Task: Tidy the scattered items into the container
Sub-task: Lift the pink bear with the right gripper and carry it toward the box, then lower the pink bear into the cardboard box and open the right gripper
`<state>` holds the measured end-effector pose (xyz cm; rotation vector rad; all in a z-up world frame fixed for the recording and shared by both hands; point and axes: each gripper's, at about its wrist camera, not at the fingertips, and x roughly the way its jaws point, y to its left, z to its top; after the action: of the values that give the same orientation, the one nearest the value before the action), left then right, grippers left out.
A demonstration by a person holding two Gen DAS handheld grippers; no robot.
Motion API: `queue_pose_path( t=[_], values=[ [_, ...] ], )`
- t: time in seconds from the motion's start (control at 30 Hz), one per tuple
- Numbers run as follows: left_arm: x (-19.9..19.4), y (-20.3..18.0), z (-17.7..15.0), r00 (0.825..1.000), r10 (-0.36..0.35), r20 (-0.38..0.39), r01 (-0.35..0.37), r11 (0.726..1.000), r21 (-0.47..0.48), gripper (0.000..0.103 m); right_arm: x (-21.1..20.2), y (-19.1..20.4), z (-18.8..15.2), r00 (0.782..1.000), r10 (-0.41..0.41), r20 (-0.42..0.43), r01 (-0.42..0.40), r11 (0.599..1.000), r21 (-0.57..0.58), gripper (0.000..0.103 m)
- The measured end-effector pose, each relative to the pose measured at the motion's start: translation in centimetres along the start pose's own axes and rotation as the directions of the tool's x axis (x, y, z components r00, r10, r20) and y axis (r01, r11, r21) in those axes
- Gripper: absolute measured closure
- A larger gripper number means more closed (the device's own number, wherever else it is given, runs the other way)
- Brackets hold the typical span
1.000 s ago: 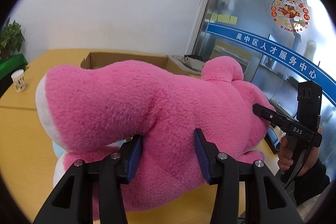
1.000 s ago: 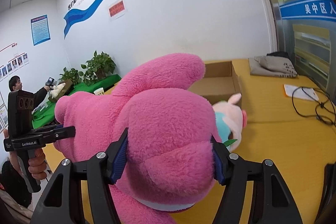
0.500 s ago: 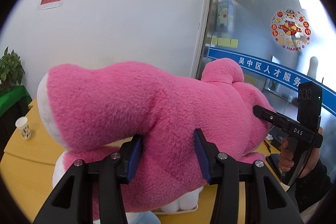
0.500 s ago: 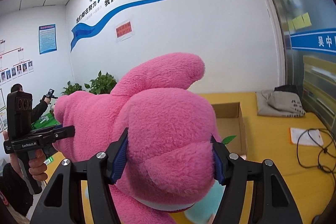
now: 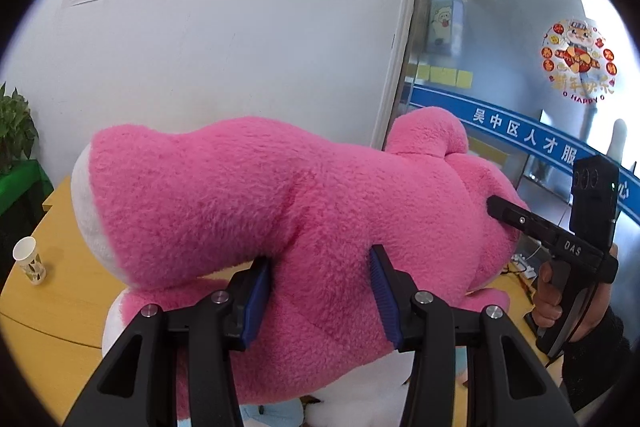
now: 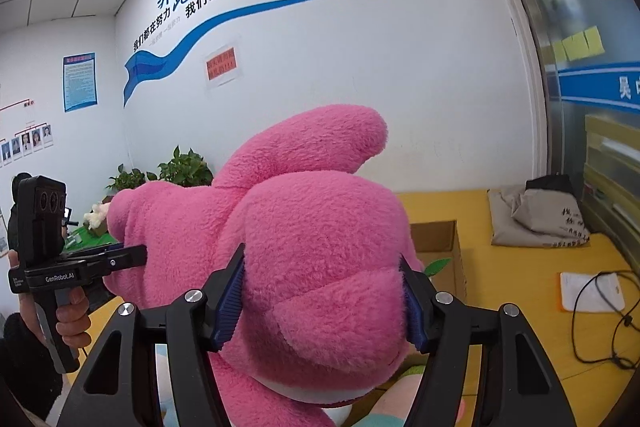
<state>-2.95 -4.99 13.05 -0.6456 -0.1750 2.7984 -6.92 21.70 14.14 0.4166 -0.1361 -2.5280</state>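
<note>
A big pink plush bear (image 5: pixel 280 211) hangs in the air between both grippers, above the yellow table. My left gripper (image 5: pixel 320 291) is shut on its body. My right gripper (image 6: pixel 320 291) is shut on its head (image 6: pixel 320 267). The right gripper also shows at the right of the left wrist view (image 5: pixel 560 243), the left gripper at the left of the right wrist view (image 6: pixel 80 267). An open cardboard box (image 6: pixel 444 247) stands on the table behind the bear, mostly hidden by it. Other soft toys, white and light blue, peek out below the bear (image 5: pixel 360 399).
A paper cup (image 5: pixel 30 261) stands at the left of the yellow table (image 5: pixel 60 299). A grey folded bag (image 6: pixel 540 219), a white paper (image 6: pixel 592 293) and black cables (image 6: pixel 600 327) lie at the right. Green plants (image 6: pixel 176 175) stand by the wall.
Both grippers have lifted the pink bear higher; the box and table have dropped lower in both views. The grip on the bear is unchanged.
</note>
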Motion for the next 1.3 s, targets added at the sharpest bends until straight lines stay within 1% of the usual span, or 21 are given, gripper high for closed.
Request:
queue_pose_path(
  t=[0.13,0.23,0.3,0.37,0.53,0.67,0.73,0.8,0.9,0.97,1.0,1.07,1.1,1.13,1.17,1.23,1.3],
  values=[
    [1.8,1.0,0.1,1.000,-0.002,-0.024,0.001,1.000,-0.017,0.057,1.6,-1.2,-1.2,1.000,0.009,-0.030,-0.007,0.999,0.045,0.034],
    [3.7,1.2,1.5,0.999,0.005,-0.041,-0.005,1.000,0.002,0.056,3.3,-2.3,-1.1,0.999,0.009,-0.051,-0.005,0.998,0.070,0.034],
    [5.5,1.4,3.0,0.999,0.006,-0.050,-0.005,1.000,0.017,0.056,4.4,-3.4,-0.5,0.998,0.010,-0.059,-0.005,0.996,0.090,0.034],
    [7.5,1.8,4.6,0.998,0.006,-0.063,-0.005,1.000,0.017,0.056,6.1,-5.0,0.8,0.997,0.018,-0.073,-0.009,0.993,0.115,0.034],
    [13.7,3.9,9.0,0.996,-0.012,-0.090,0.011,1.000,-0.013,0.056,11.5,-8.6,5.2,0.994,0.007,-0.106,0.005,0.994,0.113,0.034],
    [19.1,5.7,10.9,0.992,-0.017,-0.127,0.015,1.000,-0.020,0.056,16.3,-11.8,7.6,0.992,-0.008,-0.127,0.021,0.994,0.104,0.034],
    [21.9,6.6,10.9,0.987,-0.016,-0.161,0.011,0.999,-0.031,0.056,18.9,-13.4,7.8,0.988,-0.016,-0.154,0.033,0.993,0.114,0.034],
    [25.0,7.6,10.1,0.977,-0.013,-0.215,0.004,0.999,-0.042,0.056,21.6,-14.9,7.4,0.982,-0.031,-0.184,0.053,0.992,0.117,0.034],
    [29.4,9.5,8.1,0.953,-0.010,-0.302,-0.018,0.996,-0.090,0.056,25.5,-16.9,6.1,0.967,-0.052,-0.248,0.081,0.991,0.108,0.034],
    [32.3,10.7,6.4,0.928,-0.006,-0.373,-0.042,0.992,-0.122,0.056,28.0,-18.5,4.7,0.954,-0.041,-0.296,0.084,0.988,0.131,0.035],
    [33.6,11.1,5.5,0.913,-0.004,-0.408,-0.054,0.990,-0.130,0.065,29.7,-19.7,3.7,0.944,-0.040,-0.329,0.094,0.984,0.149,0.036],
    [35.8,11.1,3.6,0.881,0.014,-0.473,-0.065,0.994,-0.091,0.093,32.2,-21.1,1.8,0.918,-0.056,-0.392,0.129,0.978,0.162,0.038],
    [36.2,10.8,3.0,0.879,0.025,-0.476,-0.065,0.996,-0.068,0.093,33.0,-21.5,0.9,0.905,-0.067,-0.420,0.146,0.976,0.160,0.041],
    [36.0,10.5,2.9,0.885,0.032,-0.465,-0.066,0.996,-0.057,0.093,33.6,-21.8,0.2,0.893,-0.091,-0.441,0.175,0.973,0.154,0.042],
    [35.7,10.0,2.8,0.889,0.047,-0.456,-0.073,0.997,-0.040,0.093,33.8,-22.3,-0.1,0.890,-0.096,-0.445,0.189,0.967,0.169,0.042],
    [35.3,9.3,2.6,0.889,0.073,-0.453,-0.083,0.997,-0.002,0.093,33.6,-22.8,-0.2,0.891,-0.093,-0.445,0.193,0.964,0.185,0.042],
    [35.0,9.2,2.6,0.887,0.082,-0.455,-0.088,0.996,0.008,0.093,33.5,-22.6,-0.1,0.881,-0.105,-0.461,0.206,0.963,0.173,0.041]
  ],
)
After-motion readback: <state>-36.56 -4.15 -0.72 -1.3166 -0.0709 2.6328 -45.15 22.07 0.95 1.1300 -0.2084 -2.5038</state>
